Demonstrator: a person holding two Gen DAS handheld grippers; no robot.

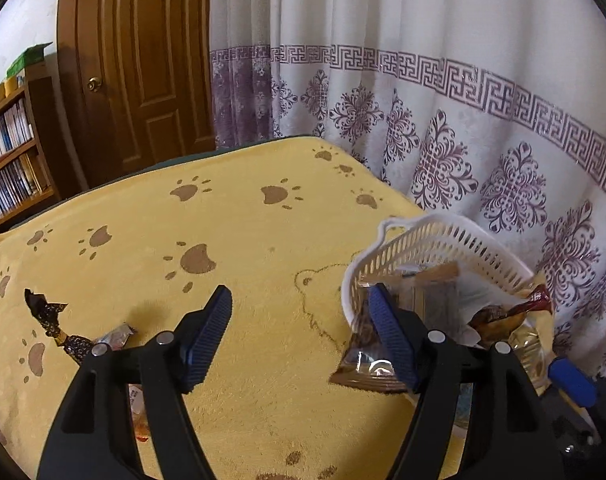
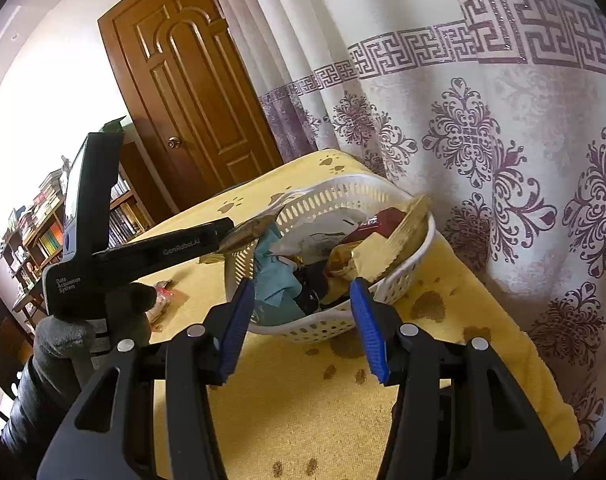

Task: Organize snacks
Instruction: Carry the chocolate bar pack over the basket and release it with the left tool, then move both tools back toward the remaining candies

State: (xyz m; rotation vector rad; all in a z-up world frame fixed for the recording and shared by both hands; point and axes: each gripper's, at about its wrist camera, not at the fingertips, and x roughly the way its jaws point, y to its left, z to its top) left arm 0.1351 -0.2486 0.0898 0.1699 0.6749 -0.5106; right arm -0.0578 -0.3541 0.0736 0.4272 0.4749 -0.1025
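Four fingers (image 2: 235, 320), one basket (image 2: 335, 330), two wrapped snacks (image 1: 51, 314) outside.

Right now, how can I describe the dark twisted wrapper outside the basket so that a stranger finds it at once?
Start at the yellow paw-print blanket covering the table, then go to the side opposite the white basket. There lies the dark twisted wrapper, beside a small silvery packet. Unlike its neighbour, it is long, dark brown with gold speckles, and has jagged torn ends.
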